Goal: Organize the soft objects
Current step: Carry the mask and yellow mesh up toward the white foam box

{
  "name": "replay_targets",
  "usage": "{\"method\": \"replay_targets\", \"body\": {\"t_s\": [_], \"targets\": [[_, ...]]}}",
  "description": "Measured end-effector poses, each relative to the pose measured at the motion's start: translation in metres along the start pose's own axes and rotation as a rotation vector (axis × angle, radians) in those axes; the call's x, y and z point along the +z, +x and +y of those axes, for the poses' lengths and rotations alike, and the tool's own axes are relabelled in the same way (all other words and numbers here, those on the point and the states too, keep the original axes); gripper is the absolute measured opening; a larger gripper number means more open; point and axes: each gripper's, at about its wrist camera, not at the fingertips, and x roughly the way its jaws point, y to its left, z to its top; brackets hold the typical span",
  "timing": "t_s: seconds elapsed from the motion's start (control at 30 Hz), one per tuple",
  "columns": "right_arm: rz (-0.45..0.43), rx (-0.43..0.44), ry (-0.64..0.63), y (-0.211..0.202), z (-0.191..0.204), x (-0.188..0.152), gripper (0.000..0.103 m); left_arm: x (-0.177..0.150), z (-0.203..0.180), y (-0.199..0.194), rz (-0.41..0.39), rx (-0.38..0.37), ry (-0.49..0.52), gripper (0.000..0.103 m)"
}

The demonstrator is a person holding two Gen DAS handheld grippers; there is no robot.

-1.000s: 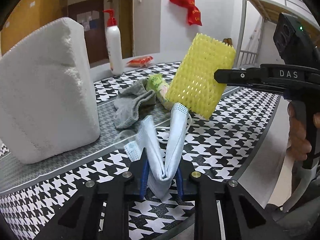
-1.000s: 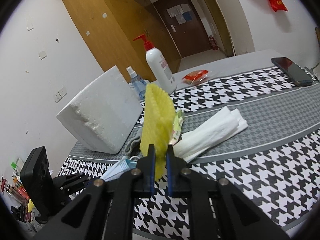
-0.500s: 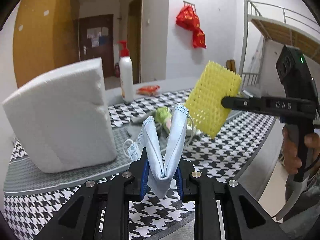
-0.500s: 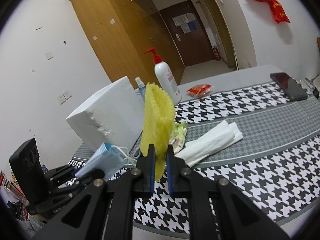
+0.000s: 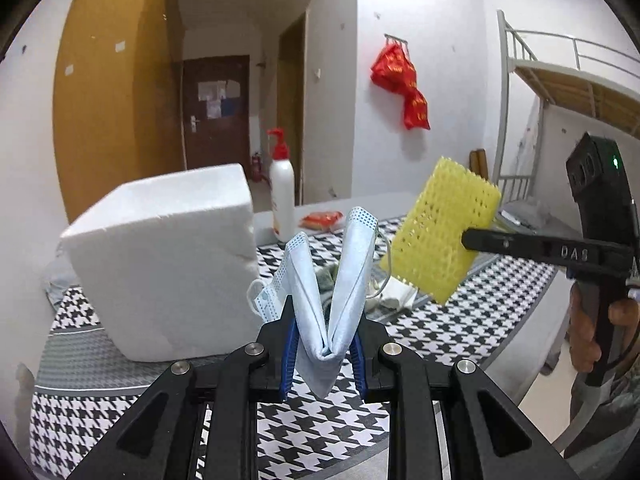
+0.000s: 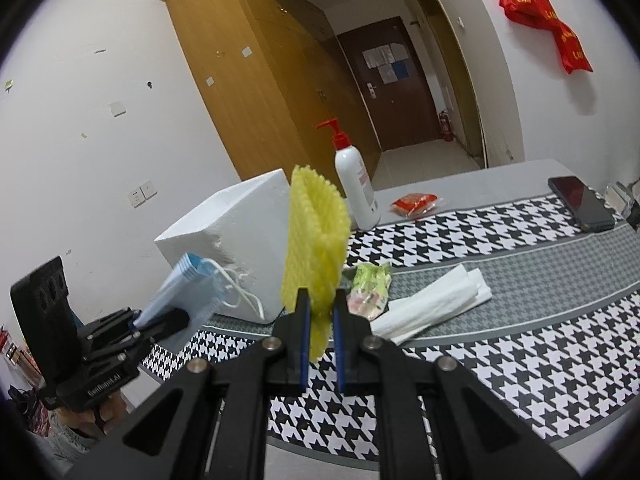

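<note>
My left gripper (image 5: 323,332) is shut on a folded stack of light blue face masks (image 5: 340,280), which stand up in a V above the checked table. My right gripper (image 6: 320,320) is shut on a yellow foam net sleeve (image 6: 314,248), held upright in the air. In the left wrist view the yellow sleeve (image 5: 440,236) hangs at the right, pinched by the other gripper (image 5: 468,238). In the right wrist view the face masks (image 6: 180,296) show at the lower left in the left gripper (image 6: 160,320). A white foam box (image 5: 164,260) stands on the table behind the masks.
On the table lie a white folded tissue (image 6: 432,308), a green snack packet (image 6: 368,292), a red packet (image 6: 416,204) and a black phone (image 6: 580,204). A white pump bottle (image 6: 356,184) stands behind the foam box (image 6: 236,240). A hand (image 5: 596,336) grips the right tool's handle.
Both grippers have risen with their loads, and the table and foam box sit lower in both views. The masks and the yellow sleeve stay gripped.
</note>
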Motion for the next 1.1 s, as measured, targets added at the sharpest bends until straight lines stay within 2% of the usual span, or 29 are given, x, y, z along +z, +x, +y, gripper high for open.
{"method": "replay_targets", "body": {"t_s": [0.23,0.83,1.1], "targets": [[-0.009,0.022,-0.050,-0.002,0.016,0.002,0.013,0.003,0.003,-0.018,-0.058,0.048,-0.033,0.025],[-0.001,0.111,-0.151,0.009,0.053,0.002,0.013,0.006,0.024,-0.052,-0.136,0.176,-0.088,0.025],[0.013,0.135,-0.175,0.016,0.067,0.002,0.013,0.002,0.035,-0.059,-0.134,0.219,-0.107,0.024]]}}
